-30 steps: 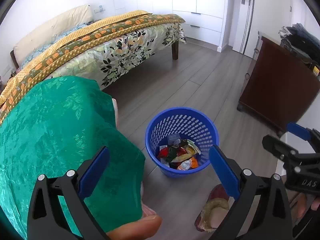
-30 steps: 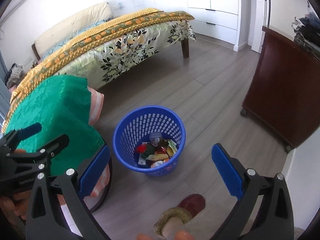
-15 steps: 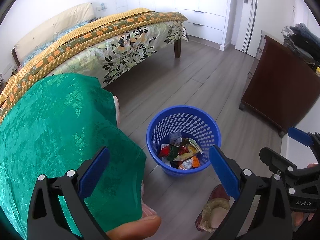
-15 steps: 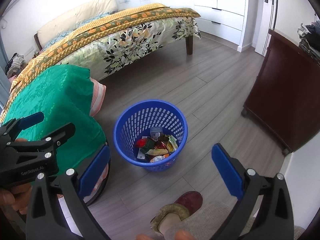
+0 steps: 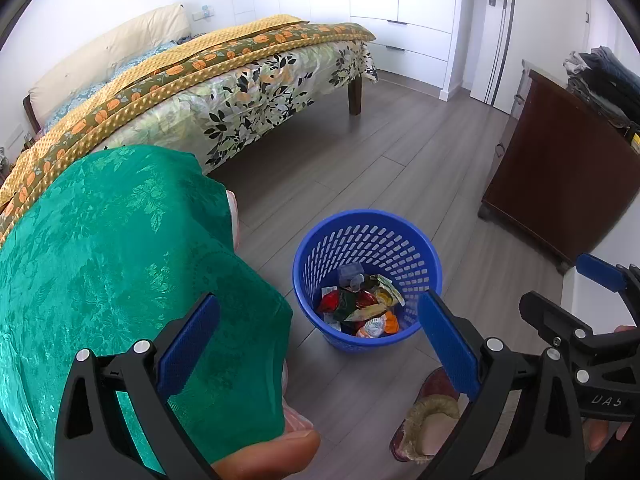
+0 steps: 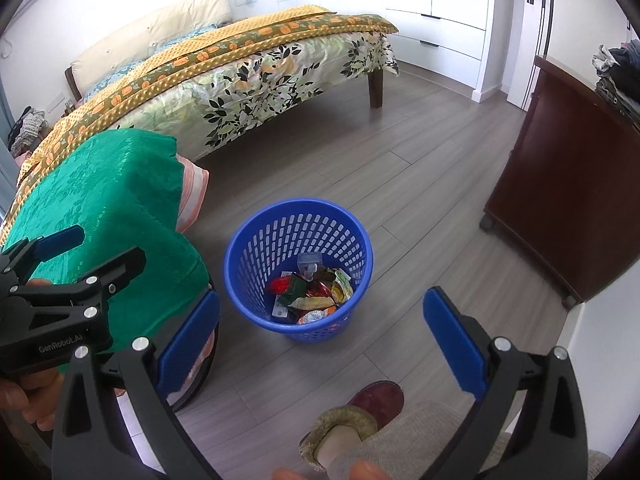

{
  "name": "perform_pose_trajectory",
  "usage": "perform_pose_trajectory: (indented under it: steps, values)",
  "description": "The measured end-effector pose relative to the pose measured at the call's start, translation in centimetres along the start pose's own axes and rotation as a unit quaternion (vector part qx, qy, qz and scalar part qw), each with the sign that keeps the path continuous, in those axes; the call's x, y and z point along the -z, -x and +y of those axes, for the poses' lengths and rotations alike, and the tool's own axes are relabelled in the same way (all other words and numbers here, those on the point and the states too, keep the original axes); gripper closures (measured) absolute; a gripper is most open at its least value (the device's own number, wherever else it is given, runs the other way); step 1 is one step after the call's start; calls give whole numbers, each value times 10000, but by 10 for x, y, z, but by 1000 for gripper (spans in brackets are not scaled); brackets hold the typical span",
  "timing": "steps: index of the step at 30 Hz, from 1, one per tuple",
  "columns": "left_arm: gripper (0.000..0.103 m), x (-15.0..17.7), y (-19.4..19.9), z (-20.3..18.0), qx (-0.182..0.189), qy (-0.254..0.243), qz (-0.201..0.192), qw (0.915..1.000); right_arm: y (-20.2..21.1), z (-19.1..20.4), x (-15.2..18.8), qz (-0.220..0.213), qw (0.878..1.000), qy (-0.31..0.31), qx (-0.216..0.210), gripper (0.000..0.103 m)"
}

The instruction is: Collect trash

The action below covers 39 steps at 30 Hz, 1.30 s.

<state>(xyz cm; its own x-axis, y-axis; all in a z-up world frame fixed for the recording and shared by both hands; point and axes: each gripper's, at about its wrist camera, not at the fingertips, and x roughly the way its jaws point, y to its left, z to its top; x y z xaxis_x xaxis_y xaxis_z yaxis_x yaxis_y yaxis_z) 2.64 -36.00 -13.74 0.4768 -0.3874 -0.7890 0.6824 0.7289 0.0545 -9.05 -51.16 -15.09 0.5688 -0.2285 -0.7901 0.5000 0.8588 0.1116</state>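
Note:
A blue perforated waste basket (image 5: 400,236) (image 6: 256,240) stands on the wooden floor, holding several colourful wrappers and packets (image 5: 360,306) (image 6: 314,294). My left gripper (image 5: 318,346) is open and empty, held above and in front of the basket. My right gripper (image 6: 322,338) is open and empty too, just this side of the basket. Each gripper shows at the edge of the other's view: the right gripper (image 5: 592,320) at the right, the left gripper (image 6: 60,276) at the left.
A round table under a green cloth (image 5: 100,272) (image 6: 100,200) stands left of the basket. A bed (image 5: 224,84) lies behind it. A dark wooden cabinet (image 5: 560,176) (image 6: 568,196) stands at the right. A person's slippered foot (image 5: 426,420) (image 6: 352,424) rests near the basket.
Both grippers have drawn back and up a little, so the basket sits slightly farther off. Both stay open and empty.

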Motion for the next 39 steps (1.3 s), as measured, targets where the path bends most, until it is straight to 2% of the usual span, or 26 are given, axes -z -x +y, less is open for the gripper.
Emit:
perform_pose_trajectory:
  steps: [34,39]
  values:
    - [5,2,-2,-2,-32,-6,21,10000,-1,5,2,20,9999,73,84,5]
    - [5,2,-2,1,-58,114,-22,9999,-2,5,2,30,9999,67,104,5]
